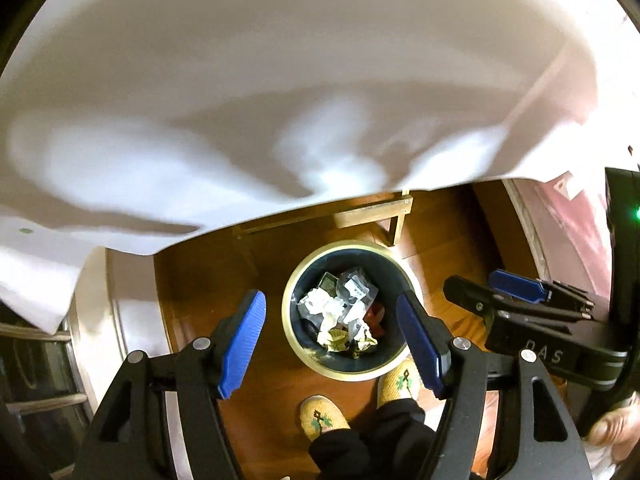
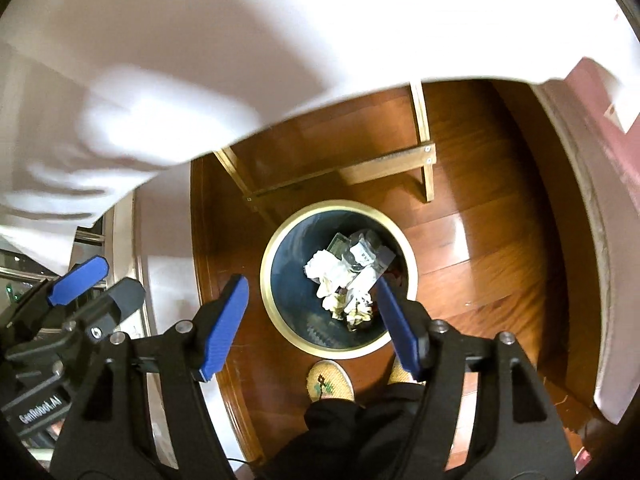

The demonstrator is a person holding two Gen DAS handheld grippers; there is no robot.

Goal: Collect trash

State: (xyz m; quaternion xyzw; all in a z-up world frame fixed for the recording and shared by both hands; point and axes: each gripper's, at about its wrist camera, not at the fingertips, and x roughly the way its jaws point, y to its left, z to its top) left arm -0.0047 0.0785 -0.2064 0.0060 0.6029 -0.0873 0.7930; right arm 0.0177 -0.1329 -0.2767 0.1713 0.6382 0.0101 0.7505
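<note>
A round bin (image 1: 286,314) with a dark inside and a pale gold rim stands on the wooden floor below me. Inside lies a heap of trash (image 1: 340,310): crumpled white paper, clear plastic wrappers and yellowish scraps. My left gripper (image 1: 332,336) hangs high above the bin, open, nothing between its blue pads. My right gripper (image 1: 486,288) shows beside it at the right. In the right wrist view the bin (image 2: 267,276) and trash (image 2: 344,280) lie under my right gripper (image 2: 312,320), which is open and empty. My left gripper (image 2: 100,286) sits at the left there.
A white tablecloth (image 1: 280,80) hangs over the upper half of both views. A wooden table frame (image 2: 384,168) stands just behind the bin. A person's patterned slippers (image 1: 322,418) and dark trouser legs are close in front of the bin. A pale rug edge (image 2: 600,240) runs along the right.
</note>
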